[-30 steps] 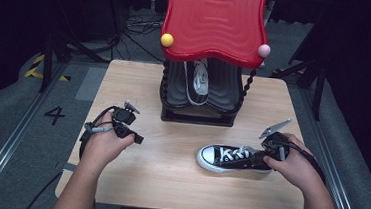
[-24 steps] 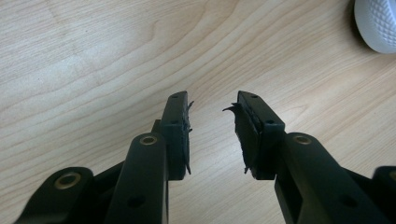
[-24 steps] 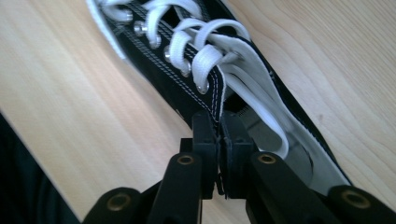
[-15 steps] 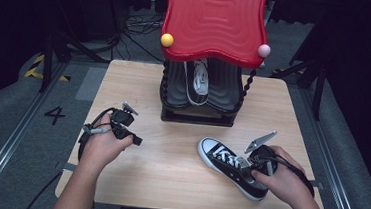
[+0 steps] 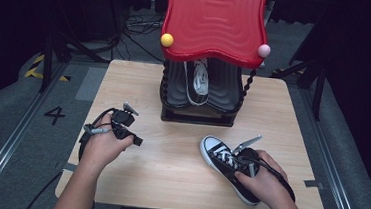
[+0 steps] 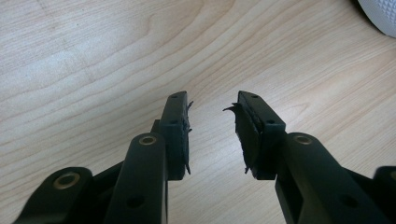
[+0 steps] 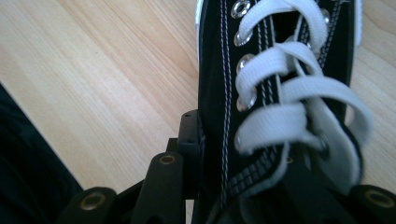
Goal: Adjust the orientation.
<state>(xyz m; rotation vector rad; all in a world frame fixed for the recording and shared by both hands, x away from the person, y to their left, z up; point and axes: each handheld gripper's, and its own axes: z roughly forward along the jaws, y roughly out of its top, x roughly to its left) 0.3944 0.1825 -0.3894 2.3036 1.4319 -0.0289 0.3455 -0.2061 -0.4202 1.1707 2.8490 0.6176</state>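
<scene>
- My right gripper [image 5: 243, 156] is clamped on the black sneaker [image 5: 228, 168]; in the right gripper view [image 7: 243, 186] one jaw presses the outside of the shoe's canvas side by the eyelets, and the other jaw sits inside, mostly hidden under the white laces [image 7: 299, 98].
- From the high view the sneaker lies on the wooden table [image 5: 168, 168] at the front right, angled so its white toe cap [image 5: 210, 145] points toward the table's middle and its heel toward the front right edge.
- My right hand [image 5: 263, 178] covers the back half of the shoe, so I cannot tell whether the heel rests on the table.
- My left gripper [image 5: 130, 134] has its jaws apart with nothing between them; the left gripper view [image 6: 212, 135] shows bare wood grain in the gap, and the rubber pads [image 6: 180, 135] look frayed at their edges.
- That left gripper sits at the front left of the table in my left hand [image 5: 102, 145], well apart from the sneaker.
- A white rounded edge [image 6: 378, 16] shows at the top right corner of the left gripper view; I cannot tell what it is.
- Farther back, at the table's middle rear, stands a black shoe rack [image 5: 198, 105] under a wavy red top [image 5: 212, 21].
- A second sneaker [image 5: 199, 80] lies in the rack, well beyond both grippers.
- A yellow ball [image 5: 167, 40] and a pink ball [image 5: 263, 50] sit at the red top's front corners.
</scene>
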